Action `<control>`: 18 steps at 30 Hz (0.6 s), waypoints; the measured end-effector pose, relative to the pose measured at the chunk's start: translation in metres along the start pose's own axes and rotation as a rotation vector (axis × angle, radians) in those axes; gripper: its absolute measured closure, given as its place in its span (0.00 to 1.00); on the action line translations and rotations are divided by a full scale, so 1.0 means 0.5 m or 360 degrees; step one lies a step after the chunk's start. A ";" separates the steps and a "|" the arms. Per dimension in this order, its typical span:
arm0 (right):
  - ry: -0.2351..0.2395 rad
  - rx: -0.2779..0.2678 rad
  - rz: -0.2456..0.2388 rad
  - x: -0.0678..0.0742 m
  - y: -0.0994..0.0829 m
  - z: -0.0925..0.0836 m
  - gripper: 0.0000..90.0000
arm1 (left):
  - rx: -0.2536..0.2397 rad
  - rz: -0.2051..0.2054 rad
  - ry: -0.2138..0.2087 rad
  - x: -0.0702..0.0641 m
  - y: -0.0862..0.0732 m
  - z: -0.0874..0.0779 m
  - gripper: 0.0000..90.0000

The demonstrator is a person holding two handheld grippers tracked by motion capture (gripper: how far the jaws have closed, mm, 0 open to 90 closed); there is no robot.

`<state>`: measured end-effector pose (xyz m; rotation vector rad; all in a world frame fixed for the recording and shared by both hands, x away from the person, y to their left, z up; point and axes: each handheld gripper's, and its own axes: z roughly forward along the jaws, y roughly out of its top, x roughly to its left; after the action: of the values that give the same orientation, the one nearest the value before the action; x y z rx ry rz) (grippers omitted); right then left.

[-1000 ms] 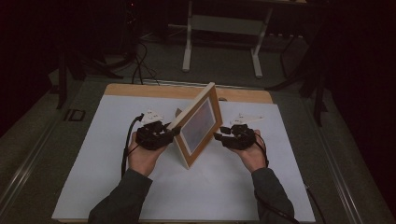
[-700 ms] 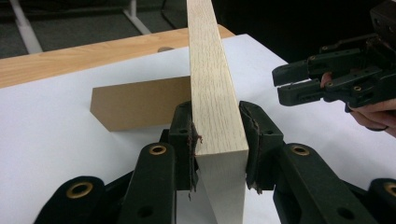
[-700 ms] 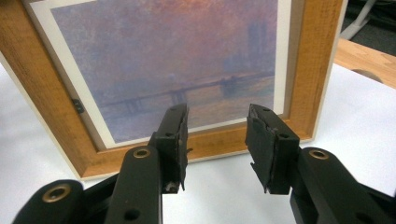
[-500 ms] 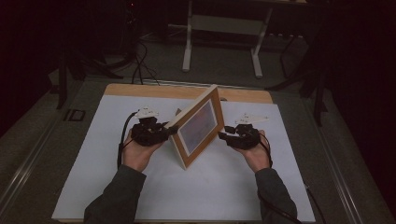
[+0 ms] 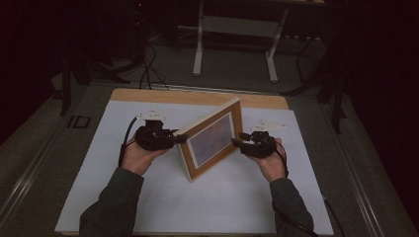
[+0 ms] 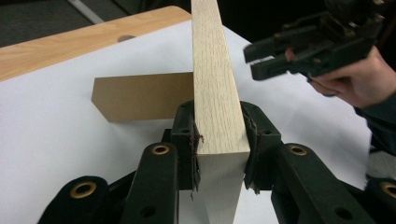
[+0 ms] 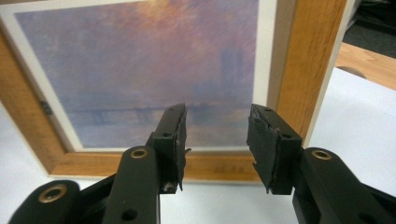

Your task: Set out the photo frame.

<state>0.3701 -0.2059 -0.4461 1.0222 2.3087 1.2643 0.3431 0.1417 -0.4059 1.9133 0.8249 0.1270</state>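
A wooden picture frame with a purple-orange print stands tilted on the white table sheet. My left gripper is shut on the frame's left edge; in the left gripper view its pads clamp the pale wood edge. The frame's brown back stand rests on the sheet behind. My right gripper hovers at the frame's right lower side, open. In the right gripper view its jaws stand apart in front of the print, with nothing between them. The right gripper is also visible past the frame.
The wooden tabletop shows as a strip at the far edge of the sheet. Beyond the table are a metal stand and floor cables. The sheet in front of the frame is bare.
The frame has swung a little, its face turned more toward me. My left gripper shifted slightly left with it; the right gripper eased slightly right.
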 end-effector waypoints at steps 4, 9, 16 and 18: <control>-0.0033 -0.0019 0.0015 -0.008 -0.002 -0.008 0.61 | 0.0011 0.0011 -0.0051 0.005 0.001 -0.001 0.79; -0.0090 -0.0077 0.0037 -0.025 -0.001 -0.027 0.56 | 0.0010 0.0019 -0.0103 0.008 0.001 -0.001 0.80; -0.0136 -0.0101 0.0036 -0.035 0.008 -0.042 0.54 | 0.0029 0.0074 -0.0160 0.006 0.003 -0.002 0.80; -0.0136 -0.0096 0.0030 -0.037 0.009 -0.042 0.54 | 0.0035 0.0096 -0.0183 0.006 0.003 -0.003 0.80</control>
<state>0.3729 -0.2300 -0.4315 1.0592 2.1891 1.2639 0.3454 0.1444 -0.4048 1.9477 0.6948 0.0441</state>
